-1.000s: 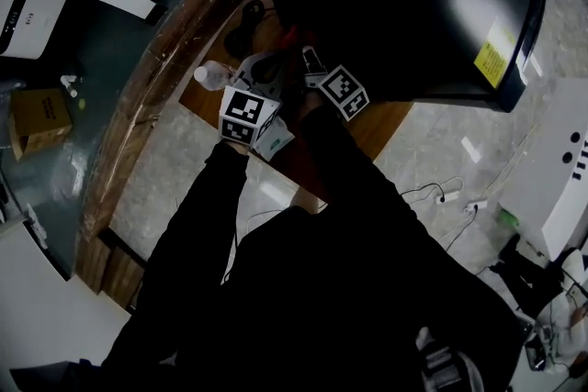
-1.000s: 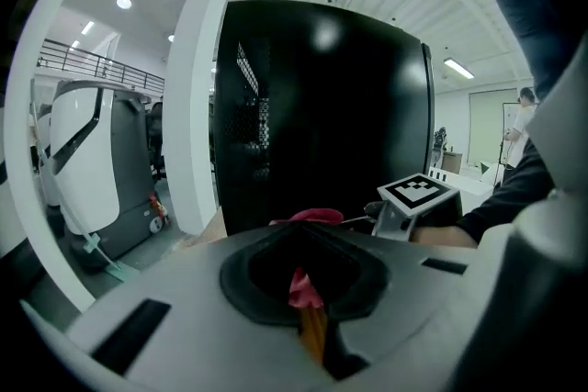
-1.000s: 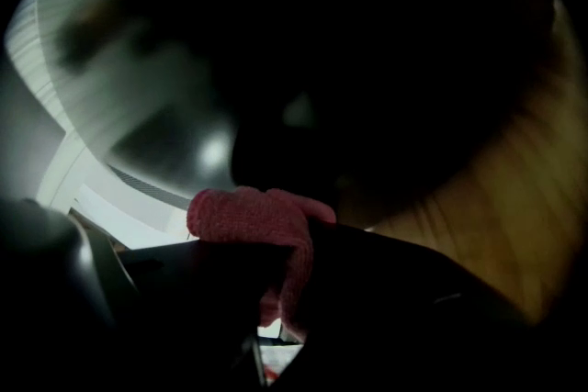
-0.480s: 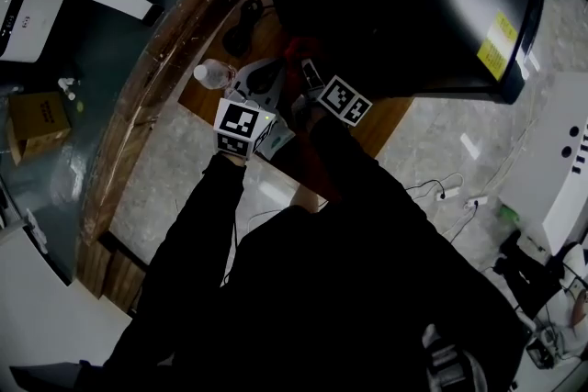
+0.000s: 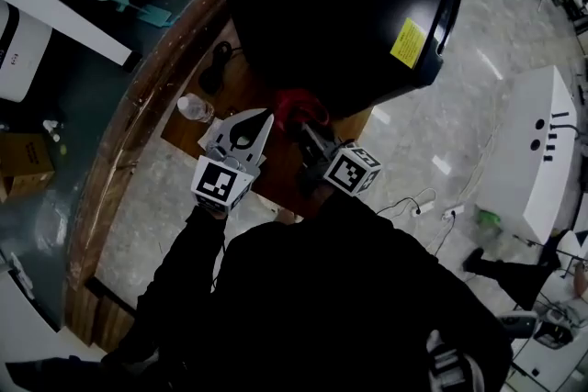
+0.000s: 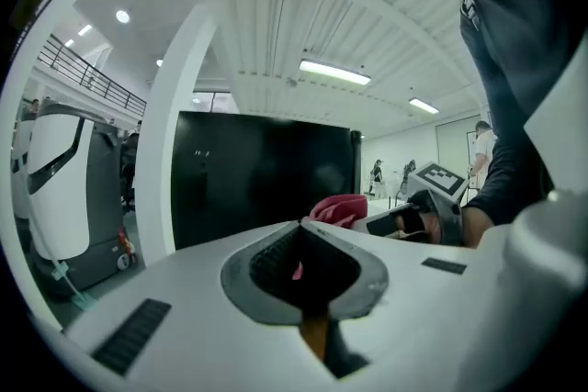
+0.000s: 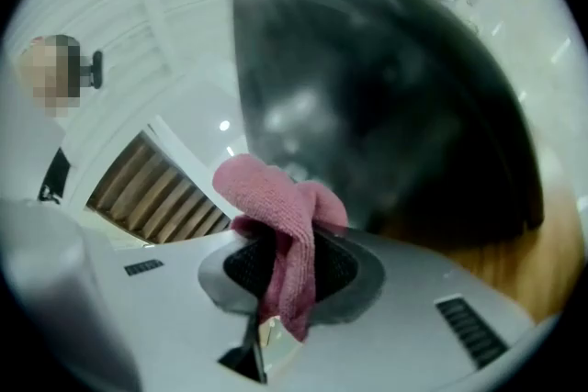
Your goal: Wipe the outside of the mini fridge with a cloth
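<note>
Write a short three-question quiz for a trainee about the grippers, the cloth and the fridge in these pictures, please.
1. True or false: the left gripper holds the pink terry cloth.
2. What does the right gripper clamp? A the cloth; B a sponge; C nothing.
3. Fill in: the rectangular label on the glossy black mini fridge is ____.
Key: 1 false; 2 A; 3 yellow.

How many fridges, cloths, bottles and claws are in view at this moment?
fridge: 1
cloth: 1
bottle: 1
claws: 2, the left claw closed and empty, the right claw closed on the cloth
Total: 5
</note>
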Demonstrator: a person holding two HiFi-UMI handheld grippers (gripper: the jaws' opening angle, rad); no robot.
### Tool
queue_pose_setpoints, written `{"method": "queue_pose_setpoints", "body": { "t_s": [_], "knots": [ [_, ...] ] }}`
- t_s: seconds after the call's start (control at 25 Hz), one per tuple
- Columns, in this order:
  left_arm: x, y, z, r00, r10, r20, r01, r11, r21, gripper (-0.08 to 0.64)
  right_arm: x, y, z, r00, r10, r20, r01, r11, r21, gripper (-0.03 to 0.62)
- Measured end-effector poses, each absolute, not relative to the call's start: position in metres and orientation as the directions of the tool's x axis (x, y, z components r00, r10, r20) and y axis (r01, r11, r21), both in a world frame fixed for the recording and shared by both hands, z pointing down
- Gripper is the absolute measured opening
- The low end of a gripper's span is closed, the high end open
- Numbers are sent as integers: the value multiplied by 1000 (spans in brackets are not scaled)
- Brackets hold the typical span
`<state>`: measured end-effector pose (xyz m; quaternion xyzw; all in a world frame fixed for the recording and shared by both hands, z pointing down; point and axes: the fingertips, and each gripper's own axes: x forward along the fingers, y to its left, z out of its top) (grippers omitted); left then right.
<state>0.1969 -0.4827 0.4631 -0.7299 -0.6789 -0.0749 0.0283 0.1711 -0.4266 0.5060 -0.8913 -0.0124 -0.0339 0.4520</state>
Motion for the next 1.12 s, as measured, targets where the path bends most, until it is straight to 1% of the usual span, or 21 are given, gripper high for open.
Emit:
{"method": "queue_pose_setpoints", "body": {
  "t_s": [0.12, 0.24, 0.36, 0.48, 0.6, 0.76, 0.92, 1.12],
  "knots": [
    [178, -470, 417, 35, 997, 63, 997, -40, 67, 3, 151, -415, 453, 1000, 17, 25, 30, -622, -782, 80],
    [162, -450, 372, -6, 1000, -23, 998, 8, 55, 3, 138, -395, 407, 998, 62, -24, 19, -615, -788, 80],
    [147, -427, 342, -40, 998, -57, 998, 42, 36, 3, 128, -367, 377, 989, 113, -90, -11, -564, -826, 80],
    [139, -406, 324, -62, 995, -80, 998, 63, 9, 3, 123, -336, 369, 979, 173, -107, -4, -507, -862, 80],
    [135, -390, 322, -72, 995, -70, 997, 71, -14, 3, 123, -317, 371, 977, 185, -106, -12, -452, -892, 80],
    [128, -364, 345, -90, 995, -35, 996, 90, -7, 3, 123, -304, 386, 978, 150, -142, -89, -313, -946, 80],
    [130, -354, 378, -82, 997, 3, 996, 82, 25, 3, 127, -301, 402, 982, 109, -157, -119, -290, -950, 78],
    [129, -350, 416, -61, 996, 64, 998, 60, 15, 3, 127, -300, 437, 988, 75, -133, -109, -259, -960, 80]
  ]
}}
